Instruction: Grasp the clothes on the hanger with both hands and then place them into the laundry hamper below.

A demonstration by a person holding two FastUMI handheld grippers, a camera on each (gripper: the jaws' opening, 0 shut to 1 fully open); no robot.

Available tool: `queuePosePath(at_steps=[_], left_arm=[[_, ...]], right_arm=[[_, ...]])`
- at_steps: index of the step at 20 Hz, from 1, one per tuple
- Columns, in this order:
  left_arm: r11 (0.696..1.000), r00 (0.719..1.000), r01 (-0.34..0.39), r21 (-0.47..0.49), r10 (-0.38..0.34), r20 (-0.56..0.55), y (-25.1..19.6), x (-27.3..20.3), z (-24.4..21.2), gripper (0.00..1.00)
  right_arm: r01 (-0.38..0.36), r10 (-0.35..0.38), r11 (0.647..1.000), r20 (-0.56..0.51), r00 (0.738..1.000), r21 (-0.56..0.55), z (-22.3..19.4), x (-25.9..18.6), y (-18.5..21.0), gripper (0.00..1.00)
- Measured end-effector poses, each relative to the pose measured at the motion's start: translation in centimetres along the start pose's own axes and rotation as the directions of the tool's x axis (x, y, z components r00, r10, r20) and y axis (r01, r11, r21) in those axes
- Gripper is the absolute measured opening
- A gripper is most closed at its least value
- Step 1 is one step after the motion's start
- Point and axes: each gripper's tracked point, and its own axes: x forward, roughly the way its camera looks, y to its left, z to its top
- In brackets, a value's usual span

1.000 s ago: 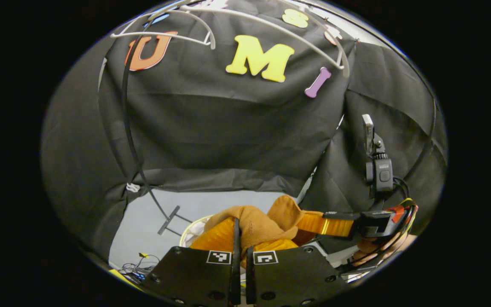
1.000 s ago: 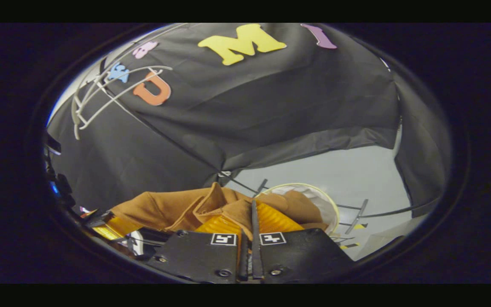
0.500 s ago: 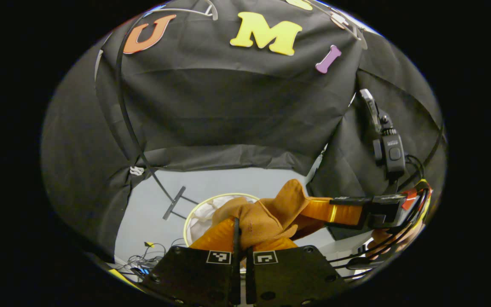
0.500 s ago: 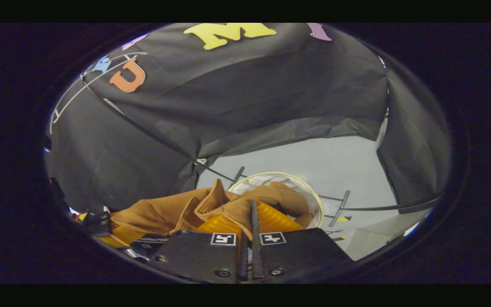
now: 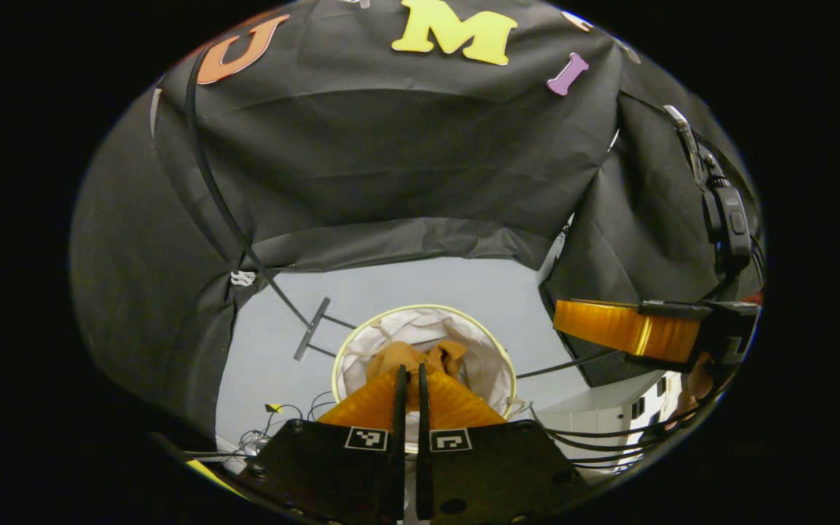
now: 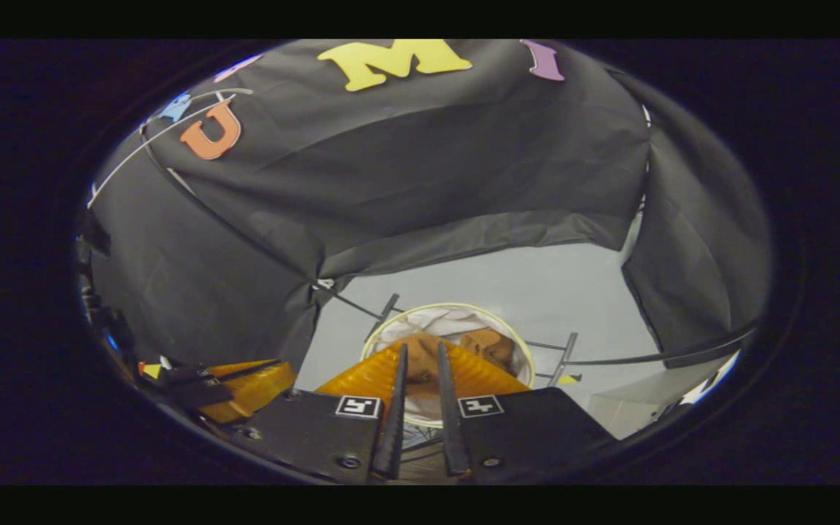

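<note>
The left claw (image 5: 407, 375) had its two fingers parted by a thin gap with nothing pinched between them, so it had let go. The right claw (image 6: 420, 357) was spread a little wider and was empty too. Both claws hung above the laundry hamper (image 5: 347, 350), pointing down into it. The brown clothes (image 5: 420, 359) lay bunched up inside the hamper's white liner, and in the right gripper view the same clothes (image 6: 456, 346) sat low in the round hamper (image 6: 518, 350). From the left gripper view, the right claw (image 5: 558, 317) was off to the side, well apart from the hamper. I think the drop was pretty much done. One thing that could go wrong was a fold of cloth hanging over the rim and sliding back out; I could not tell if any bit was on the rim, because the claws hid the near side. Another risk was a claw dipping down and catching the cloth, which could lift the clothes out when the hand pulled up. The hamper looked soft and light, so a bump from a claw might tip it. Past the hamper, thin black rack feet (image 5: 310, 329) and some cables (image 5: 274, 419) lay on the grey floor (image 5: 274, 364), and a claw swinging low could snag them.
</note>
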Motion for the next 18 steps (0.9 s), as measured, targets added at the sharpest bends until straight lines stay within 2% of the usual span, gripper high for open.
queuePosePath(at_steps=[1, 2, 3, 4, 5, 6, 7, 8, 10, 12, 16, 18], left_arm=[[1.0, 1.0, 0.016, -0.001, -0.016, -0.004, -0.2, 0.1, 0.1, 0.08], [0.999, 0.999, 0.032, -0.003, -0.032, -0.008, -0.3, 0.2, -0.1, 0.19], [0.999, 0.999, 0.043, -0.005, -0.043, -0.015, -0.4, 0.3, -0.2, 0.23], [0.999, 0.999, 0.049, -0.005, -0.049, -0.019, -0.2, 0.3, -0.1, 0.35], [0.998, 0.998, 0.06, -0.003, -0.06, -0.017, -0.3, 0.5, 0.0, 0.39], [0.997, 0.997, 0.072, 0.0, -0.072, -0.011, -0.3, 0.8, 0.0, 0.57], [0.997, 0.997, 0.071, -0.001, -0.071, -0.01, -0.2, 0.9, -0.1, 0.47], [0.997, 0.997, 0.081, -0.008, -0.081, -0.009, -0.2, 0.7, -0.3, 0.58], [0.997, 0.997, 0.071, -0.03, -0.071, 0.002, 0.2, 0.4, -0.2, 0.68], [0.998, 0.998, 0.051, -0.045, -0.05, 0.026, 0.7, -0.7, 0.2, 0.84], [0.998, 0.991, -0.014, -0.054, 0.021, 0.132, 1.6, -4.8, 2.0, 0.96], [0.997, 0.974, -0.051, -0.053, 0.061, 0.219, 1.4, -7.9, 3.1, 0.96]], right_arm=[[0.015, -0.015, 1.0, 0.009, 1.0, 0.013, -0.1, -0.3, -0.3, 0.29], [0.029, -0.029, 0.999, 0.016, 0.999, 0.028, -0.1, -0.6, -0.6, 0.3], [0.045, -0.046, 0.998, 0.019, 0.999, 0.043, -0.4, -0.9, -1.0, 0.31], [0.049, -0.05, 0.997, 0.02, 0.999, 0.051, -0.6, -1.2, -1.1, 0.33], [0.053, -0.054, 0.997, 0.019, 0.998, 0.055, -0.9, -1.5, -1.4, 0.39], [0.066, -0.067, 0.996, 0.018, 0.998, 0.052, -1.1, -1.8, -1.8, 0.46], [0.081, -0.082, 0.996, 0.023, 0.996, 0.047, -1.5, -1.9, -2.4, 0.52], [0.099, -0.1, 0.994, 0.032, 0.994, 0.044, -1.5, -2.3, -2.9, 0.59], [0.124, -0.126, 0.992, 0.067, 0.99, 0.035, -0.9, -3.4, -3.4, 0.68], [0.145, -0.146, 0.989, 0.116, 0.982, 0.021, 0.0, -5.3, -3.9, 0.75], [0.143, -0.13, 0.989, 0.264, 0.956, -0.028, 2.6, -10.8, -4.0, 0.75], [0.122, -0.098, 0.991, 0.355, 0.93, -0.046, 3.7, -14.7, -4.3, 0.74]])
